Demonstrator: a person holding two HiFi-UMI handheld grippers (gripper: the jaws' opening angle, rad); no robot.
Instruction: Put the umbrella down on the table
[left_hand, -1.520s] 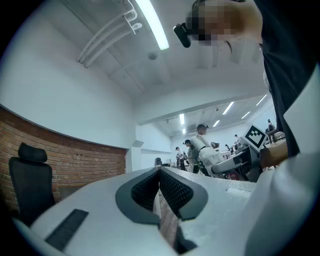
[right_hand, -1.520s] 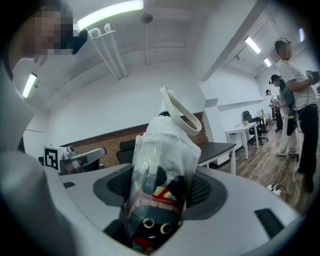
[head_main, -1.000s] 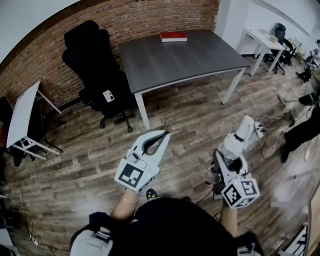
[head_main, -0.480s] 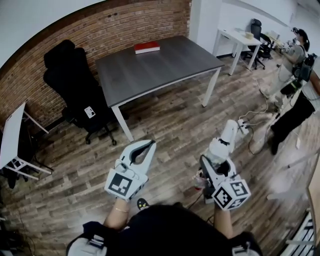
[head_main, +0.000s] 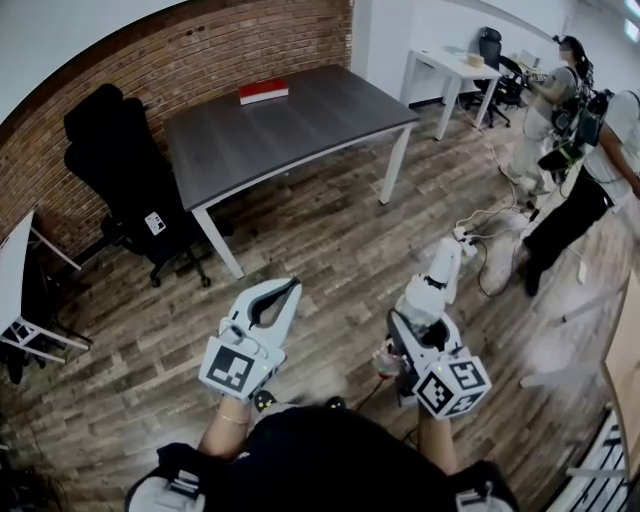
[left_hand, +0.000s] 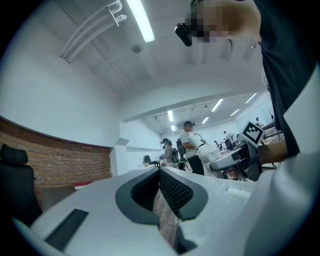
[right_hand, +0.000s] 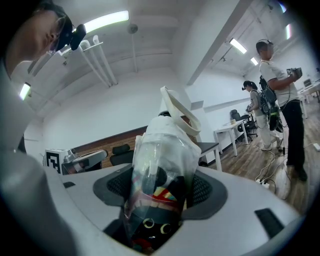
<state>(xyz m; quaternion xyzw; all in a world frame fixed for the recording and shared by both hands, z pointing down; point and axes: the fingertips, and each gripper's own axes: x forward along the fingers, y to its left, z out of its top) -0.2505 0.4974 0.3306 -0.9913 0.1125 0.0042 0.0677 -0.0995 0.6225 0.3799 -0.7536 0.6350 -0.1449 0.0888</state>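
Note:
A folded umbrella (head_main: 437, 283) in a clear plastic sleeve, with a white handle at its far end, sticks forward out of my right gripper (head_main: 418, 322). That gripper is shut on the umbrella (right_hand: 165, 150), whose dark patterned fabric fills the space between the jaws in the right gripper view. My left gripper (head_main: 291, 285) is held beside it over the wooden floor, jaws together with nothing between them; its tips (left_hand: 159, 170) meet. The dark grey table (head_main: 300, 130) with white legs stands ahead and to the left, well apart from both grippers.
A red book (head_main: 263, 91) lies at the table's far edge. A black office chair (head_main: 120, 175) stands left of the table by the brick wall. A power strip and cables (head_main: 472, 235) lie on the floor at right, near two people (head_main: 585, 170). A white desk (head_main: 452, 68) stands behind.
Both grippers have travelled across the floor together, the umbrella still held. The table and chair have slid left in the head view, and the people at right have come further into view.

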